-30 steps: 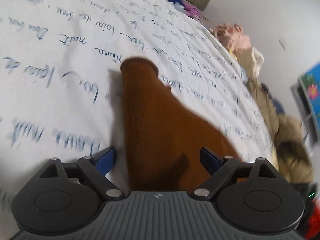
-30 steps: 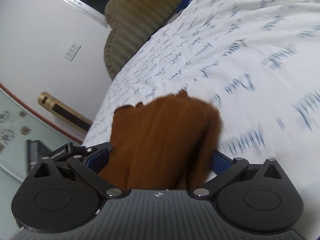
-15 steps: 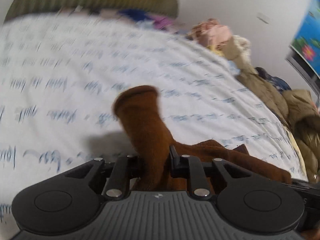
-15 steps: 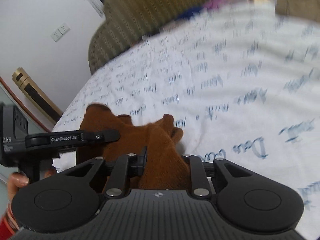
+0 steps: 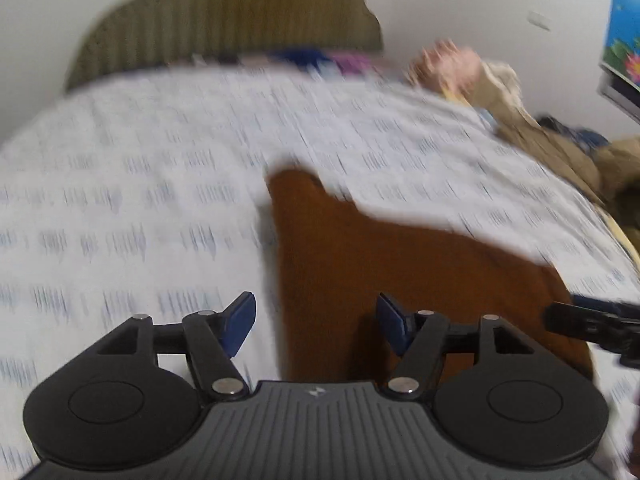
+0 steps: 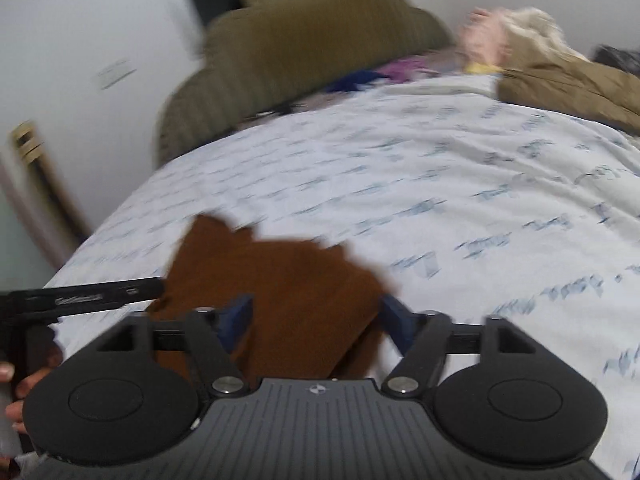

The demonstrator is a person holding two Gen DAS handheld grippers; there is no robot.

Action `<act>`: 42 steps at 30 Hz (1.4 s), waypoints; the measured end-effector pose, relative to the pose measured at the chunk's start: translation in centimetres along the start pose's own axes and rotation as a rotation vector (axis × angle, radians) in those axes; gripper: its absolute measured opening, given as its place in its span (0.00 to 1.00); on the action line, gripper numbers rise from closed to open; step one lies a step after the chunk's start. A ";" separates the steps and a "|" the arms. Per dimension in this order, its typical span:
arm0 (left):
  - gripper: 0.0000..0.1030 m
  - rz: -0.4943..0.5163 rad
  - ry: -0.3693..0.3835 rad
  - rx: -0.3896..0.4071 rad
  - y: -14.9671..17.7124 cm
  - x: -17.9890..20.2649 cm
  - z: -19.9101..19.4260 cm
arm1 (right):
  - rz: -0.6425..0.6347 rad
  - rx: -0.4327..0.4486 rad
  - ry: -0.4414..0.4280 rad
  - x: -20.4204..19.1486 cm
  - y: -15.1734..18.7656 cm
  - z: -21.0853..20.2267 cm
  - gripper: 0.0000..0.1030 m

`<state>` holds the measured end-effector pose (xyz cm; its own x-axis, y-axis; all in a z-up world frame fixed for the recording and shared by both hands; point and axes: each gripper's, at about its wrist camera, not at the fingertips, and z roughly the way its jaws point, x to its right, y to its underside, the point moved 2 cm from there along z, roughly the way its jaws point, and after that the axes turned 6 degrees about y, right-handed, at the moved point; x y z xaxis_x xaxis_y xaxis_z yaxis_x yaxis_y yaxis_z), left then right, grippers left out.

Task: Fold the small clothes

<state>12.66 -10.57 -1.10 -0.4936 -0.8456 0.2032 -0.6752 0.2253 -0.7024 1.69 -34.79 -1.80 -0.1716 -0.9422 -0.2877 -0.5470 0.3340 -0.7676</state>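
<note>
A small brown knitted garment [image 5: 380, 264] lies on the white bedsheet with blue handwriting print [image 5: 140, 168]. My left gripper [image 5: 316, 312] hangs just above its near edge, jaws opening. One blue pad is over the bare sheet and the other over the cloth, and neither presses on it. In the right wrist view the same brown garment [image 6: 280, 276] spreads between the fingers of my right gripper [image 6: 316, 314]. Those jaws are opening too, and the cloth lies loose. Both views are blurred.
An olive ribbed headboard [image 5: 224, 20] stands at the far end of the bed. Pink and cream clothes [image 5: 460, 64] and a khaki jacket [image 6: 568, 84] are piled at the far right. A hand [image 6: 16, 396] holds the left gripper's black body [image 6: 80, 300].
Half a second ago both grippers were shut on the raised brown cloth. Now both have opened and drawn back, and the cloth lies on the sheet.
</note>
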 end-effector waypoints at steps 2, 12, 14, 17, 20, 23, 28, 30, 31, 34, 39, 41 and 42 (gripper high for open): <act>0.65 -0.011 -0.026 -0.024 1.9 0.1 -0.4 | -0.076 -0.042 0.047 -1.1 1.8 -0.3 0.78; 0.67 0.056 -0.139 0.088 4.2 1.1 -3.6 | -0.013 0.006 0.120 -2.2 4.4 -2.3 0.88; 0.67 0.067 -0.149 0.090 4.7 1.4 -3.8 | -0.036 -0.036 0.150 -2.6 5.3 -1.5 0.89; 0.70 0.077 -0.170 0.094 5.3 1.6 -4.0 | -0.009 -0.028 0.160 -2.6 6.2 -1.9 0.95; 0.70 0.072 -0.170 0.095 5.8 1.7 -4.1 | 0.009 -0.017 0.160 -2.6 6.5 -2.7 0.98; 0.75 0.062 -0.180 0.103 6.1 1.6 -4.0 | -0.046 -0.003 0.187 -3.2 6.6 -2.9 1.00; 0.83 0.058 -0.202 0.139 6.9 1.4 -3.7 | -0.010 -0.011 0.163 -2.4 7.3 -1.9 1.00; 0.86 0.061 -0.211 0.163 7.4 1.3 -3.7 | -0.003 0.006 0.158 -2.3 7.6 -1.9 1.00; 0.86 0.060 -0.211 0.175 7.6 1.3 -3.6 | -0.009 0.014 0.158 -2.3 7.7 -1.9 1.00; 0.86 0.063 -0.206 0.208 8.4 1.1 -3.7 | -0.031 0.044 0.172 -2.7 8.4 -1.8 1.00; 0.86 0.044 -0.148 0.209 9.1 0.4 -4.6 | -0.064 0.048 0.161 -3.2 8.8 -2.1 1.00; 0.86 0.022 -0.101 0.190 9.5 -0.1 -4.9 | -0.054 0.030 0.143 -3.1 8.9 -2.4 1.00; 0.86 0.008 -0.073 0.176 9.6 -0.4 -5.0 | -0.043 0.015 0.125 -3.0 8.9 -2.5 1.00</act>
<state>3.62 -5.67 -4.53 -0.4533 -0.8783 0.1518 -0.5622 0.1496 -0.8133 -4.75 -29.04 -6.35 -0.2496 -0.9513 -0.1810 -0.5440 0.2924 -0.7865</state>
